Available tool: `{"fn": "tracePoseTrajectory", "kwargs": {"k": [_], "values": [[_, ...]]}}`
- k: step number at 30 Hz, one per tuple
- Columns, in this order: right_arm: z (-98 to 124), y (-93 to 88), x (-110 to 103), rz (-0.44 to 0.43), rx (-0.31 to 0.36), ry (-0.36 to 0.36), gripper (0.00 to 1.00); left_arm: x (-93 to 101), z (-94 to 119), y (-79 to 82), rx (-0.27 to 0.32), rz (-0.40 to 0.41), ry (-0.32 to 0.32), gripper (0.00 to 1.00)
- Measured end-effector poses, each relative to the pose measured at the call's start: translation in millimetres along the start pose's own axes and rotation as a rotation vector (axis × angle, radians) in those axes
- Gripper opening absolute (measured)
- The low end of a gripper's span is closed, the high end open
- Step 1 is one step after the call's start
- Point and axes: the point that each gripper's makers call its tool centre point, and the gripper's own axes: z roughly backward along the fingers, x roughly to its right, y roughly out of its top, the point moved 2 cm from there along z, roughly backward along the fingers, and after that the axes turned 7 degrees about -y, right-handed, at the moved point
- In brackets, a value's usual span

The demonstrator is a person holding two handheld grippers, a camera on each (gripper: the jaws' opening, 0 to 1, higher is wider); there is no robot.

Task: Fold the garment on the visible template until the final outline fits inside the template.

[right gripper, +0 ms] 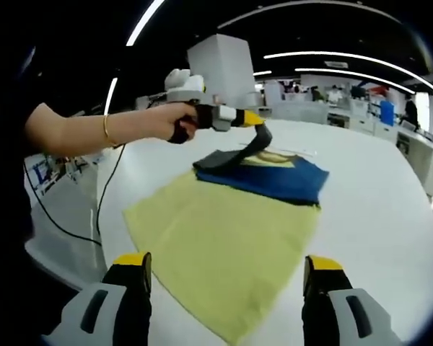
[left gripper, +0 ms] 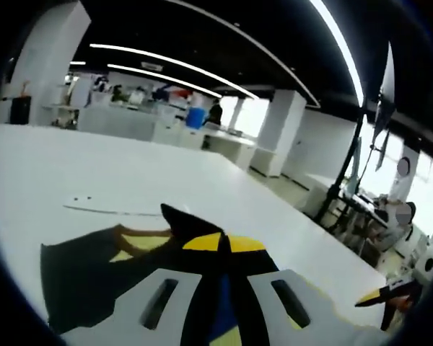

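Left tool (right gripper: 258,135) grips a dark fold of the garment (right gripper: 270,176), lifted just above it; its jaws pinch the cloth in the left gripper view. Right tool (right gripper: 227,277) hangs released, well short of the garment. The garment lies on the far end of the yellow template (right gripper: 216,241) on the white desk (right gripper: 375,209). Folding is midway; next, I judge, carry the fold across and lay it flat.
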Motion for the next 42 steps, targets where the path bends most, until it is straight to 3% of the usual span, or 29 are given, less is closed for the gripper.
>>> {"fn": "tracePoseTrajectory", "kwargs": {"k": [7, 13, 22, 32, 38, 42], "values": [[1, 7.8, -4, 0.01, 0.042, 0.021, 0.95, 20.6, -16, -7.3, -0.002, 0.008, -0.066, 0.0], [1, 4.1, -3, 0.008, 0.03, 0.016, 0.97, 32.1, -26, -15.5, -0.017, 0.018, -0.09, 0.0], [1, 1.2, 0, 0.004, 0.017, 0.01, 0.97, 54.1, -40, -44.2, -0.09, 0.004, -0.138, 0.0], [-1, 2.3, 1, 0.017, 0.004, 0.008, 0.97, 56.3, -55, -80.9, -0.192, 0.037, -0.114, 0.0], [-1, 2.7, 2, 0.012, 0.005, -0.001, 0.97, 67.4, -60, -102.0, -0.237, 0.062, -0.174, 0.0], [0, 3.7, 2, 0.017, 0.008, 0.002, 0.98, 71.8, -54, -101.4, -0.221, 0.024, -0.204, 0.18]]}}
